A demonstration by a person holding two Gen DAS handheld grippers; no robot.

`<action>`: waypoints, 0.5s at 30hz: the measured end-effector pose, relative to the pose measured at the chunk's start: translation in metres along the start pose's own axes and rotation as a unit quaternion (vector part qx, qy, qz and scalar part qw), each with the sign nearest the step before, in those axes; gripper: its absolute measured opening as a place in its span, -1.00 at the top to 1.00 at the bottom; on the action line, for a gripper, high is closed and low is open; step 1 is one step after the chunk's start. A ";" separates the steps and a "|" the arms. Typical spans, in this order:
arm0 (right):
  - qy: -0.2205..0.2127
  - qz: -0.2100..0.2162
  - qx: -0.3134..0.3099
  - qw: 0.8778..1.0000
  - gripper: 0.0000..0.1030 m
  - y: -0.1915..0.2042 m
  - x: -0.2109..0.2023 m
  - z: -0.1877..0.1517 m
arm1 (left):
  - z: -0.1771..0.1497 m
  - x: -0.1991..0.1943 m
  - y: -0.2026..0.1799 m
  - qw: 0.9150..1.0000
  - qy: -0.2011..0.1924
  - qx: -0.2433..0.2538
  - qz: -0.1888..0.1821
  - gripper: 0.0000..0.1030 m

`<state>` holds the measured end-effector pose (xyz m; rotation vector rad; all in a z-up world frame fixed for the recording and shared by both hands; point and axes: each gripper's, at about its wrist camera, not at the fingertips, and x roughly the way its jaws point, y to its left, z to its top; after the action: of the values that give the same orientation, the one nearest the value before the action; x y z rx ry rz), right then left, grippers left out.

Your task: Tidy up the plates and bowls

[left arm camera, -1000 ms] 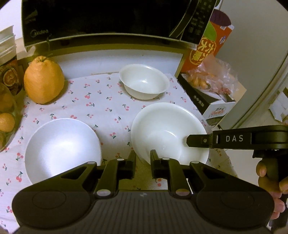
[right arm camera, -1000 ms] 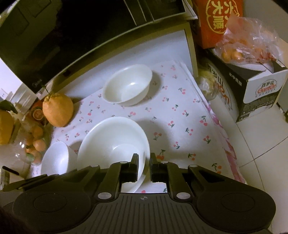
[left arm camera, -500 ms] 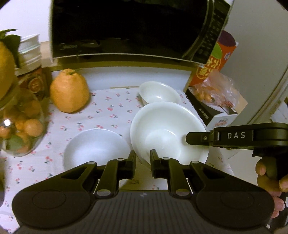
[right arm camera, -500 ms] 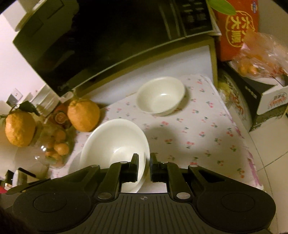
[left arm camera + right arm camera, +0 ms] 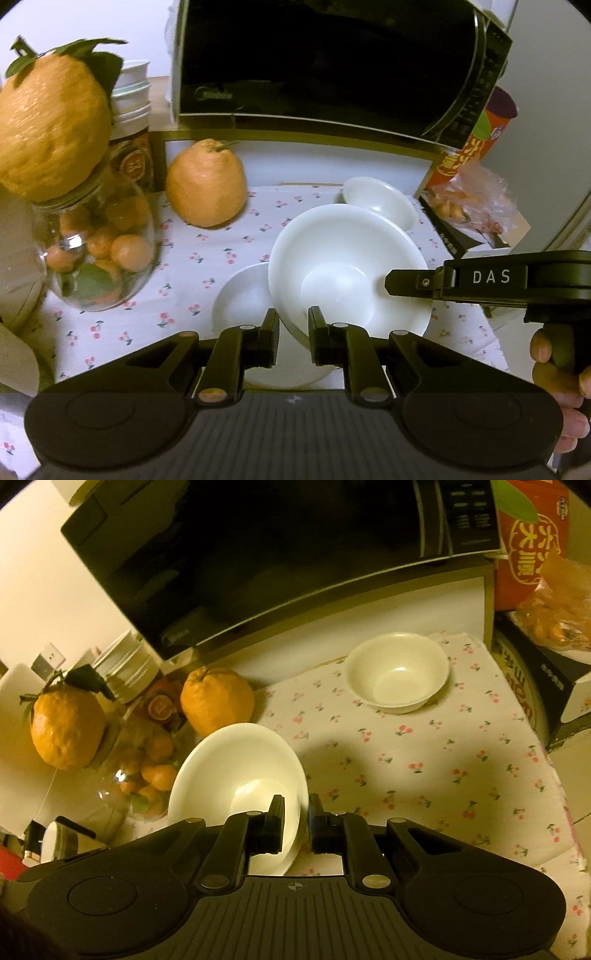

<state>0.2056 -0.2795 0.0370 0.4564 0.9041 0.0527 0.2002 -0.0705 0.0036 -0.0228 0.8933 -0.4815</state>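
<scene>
Both matte black: the left gripper (image 5: 292, 326) has ribbed housing and brass-coloured pivot pins, while the right gripper (image 5: 391, 286) carries white "DAS" lettering.

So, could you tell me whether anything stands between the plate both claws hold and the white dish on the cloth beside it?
Nothing visible does. The plate, gripped at its rim by the left claw and right claw, hangs partly over the white dish, whose visible part is bare. The glass jar stands aside.
</scene>
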 end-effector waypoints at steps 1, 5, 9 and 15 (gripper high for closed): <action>0.002 -0.001 -0.001 1.000 0.73 0.003 0.002 -0.001 | -0.001 0.000 0.002 1.000 0.000 0.000 0.003 0.72; 0.007 -0.005 -0.008 1.000 0.73 0.012 0.010 -0.003 | -0.002 0.001 0.009 1.000 0.004 0.001 0.013 0.72; 0.016 -0.006 -0.011 1.000 0.73 0.017 0.018 -0.006 | -0.004 0.003 0.015 1.000 0.013 0.000 0.021 0.72; 0.029 -0.014 -0.018 0.999 0.73 0.022 0.028 -0.012 | -0.005 0.009 0.018 0.999 0.027 0.005 0.039 0.72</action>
<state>0.2170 -0.2486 0.0192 0.4113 0.9656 0.0570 0.2078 -0.0573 -0.0103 0.0343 0.9413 -0.4155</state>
